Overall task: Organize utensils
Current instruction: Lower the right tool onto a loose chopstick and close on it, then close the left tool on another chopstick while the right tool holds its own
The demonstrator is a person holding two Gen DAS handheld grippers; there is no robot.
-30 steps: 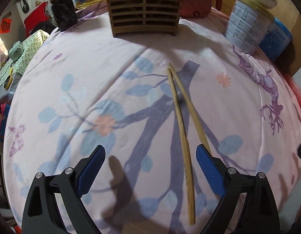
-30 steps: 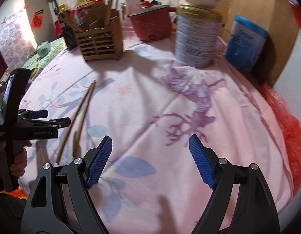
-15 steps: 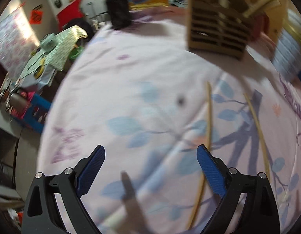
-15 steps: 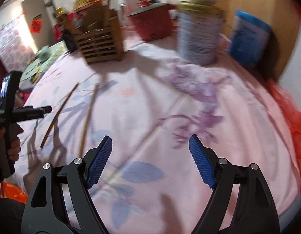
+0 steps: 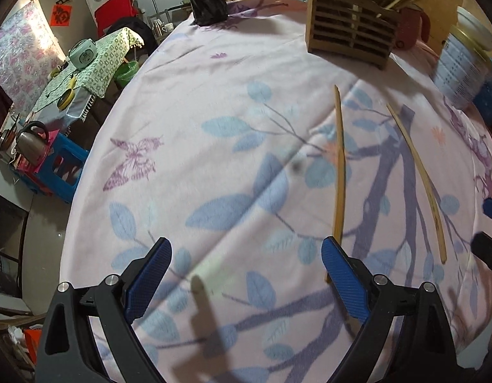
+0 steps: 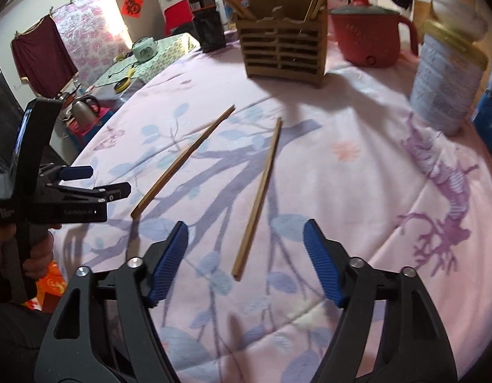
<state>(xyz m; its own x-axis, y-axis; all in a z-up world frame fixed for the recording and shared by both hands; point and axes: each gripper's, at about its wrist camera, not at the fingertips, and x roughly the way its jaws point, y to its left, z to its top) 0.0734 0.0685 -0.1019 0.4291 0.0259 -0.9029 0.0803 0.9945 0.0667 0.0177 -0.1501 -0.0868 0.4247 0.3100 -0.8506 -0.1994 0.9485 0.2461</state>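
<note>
While both jaws are held released, two long wooden chopsticks (image 6: 262,198) lie apart at centre frame on the floral-clothed desk (image 6: 357,207); pickup toward the slatted wooden holder (image 6: 282,52) at upper centre is judged next, requiring lowering and closing of the right gripper (image 6: 246,263).

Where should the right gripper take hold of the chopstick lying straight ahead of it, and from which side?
Probably at the near, thicker end of the chopstick, coming down from above with the open right gripper straddling it crosswise. It lies flat on the tablecloth, pointing roughly away toward the wooden holder, its near end already between the open fingers, apart from the other chopstick.
</note>
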